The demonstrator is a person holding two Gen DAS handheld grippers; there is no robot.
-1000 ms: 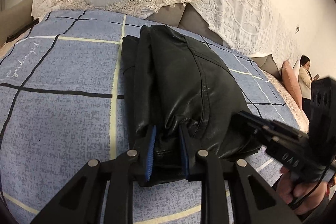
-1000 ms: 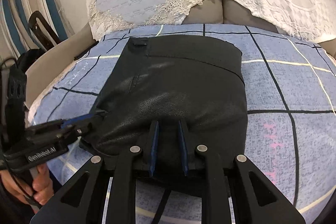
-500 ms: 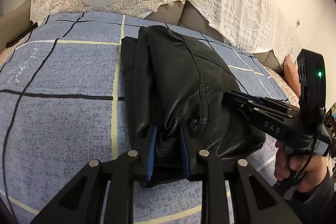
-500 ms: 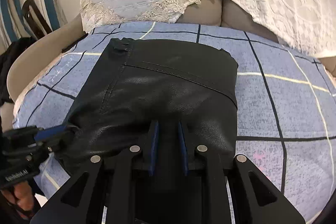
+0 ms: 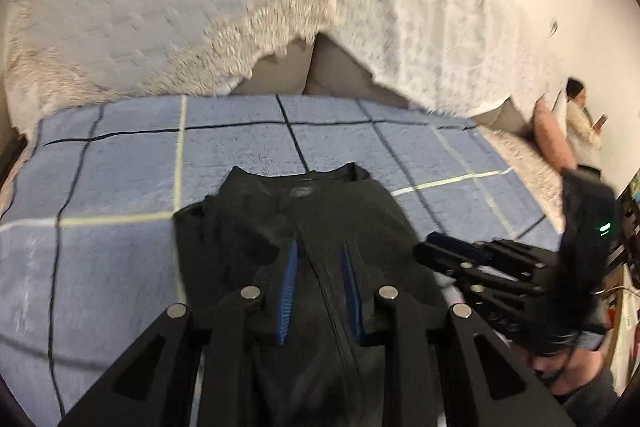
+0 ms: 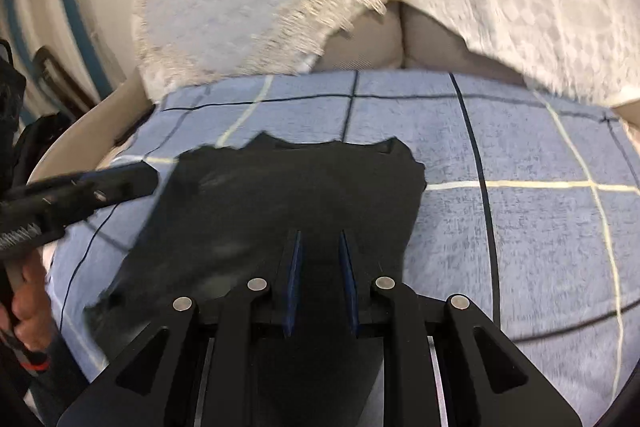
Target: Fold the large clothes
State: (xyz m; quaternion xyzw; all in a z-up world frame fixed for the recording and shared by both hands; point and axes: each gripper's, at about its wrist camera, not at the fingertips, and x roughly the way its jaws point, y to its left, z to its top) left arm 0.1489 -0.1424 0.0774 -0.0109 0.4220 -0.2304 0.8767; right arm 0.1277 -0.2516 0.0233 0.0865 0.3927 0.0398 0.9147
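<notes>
Blue checked bedding (image 5: 120,163) covers the bed that serves as the work surface, and both views are blurred; nearest in the left view, the left tongs (image 5: 318,269) sit at 6 o'clock with their blue pads set narrow on a ridge of the black jacket (image 5: 304,211), gripping it as far as I can tell; the right tongs (image 6: 318,259) likewise pinch the near edge of the jacket (image 6: 288,195) in their own view, pads close together. Each tool shows in the other's view, the right tongs (image 5: 472,259) at 3 o'clock, the left tongs (image 6: 92,187) at 9 o'clock. Beyond them the jacket lies as a compact dark slab on the bedding, near edge raised; I judge the folding well advanced, with one more fold or a final smoothing left. Farther off, white lace covers (image 5: 168,11) drape the cushions at 12 o'clock; a seated person (image 5: 582,119) is at 3 o'clock.
</notes>
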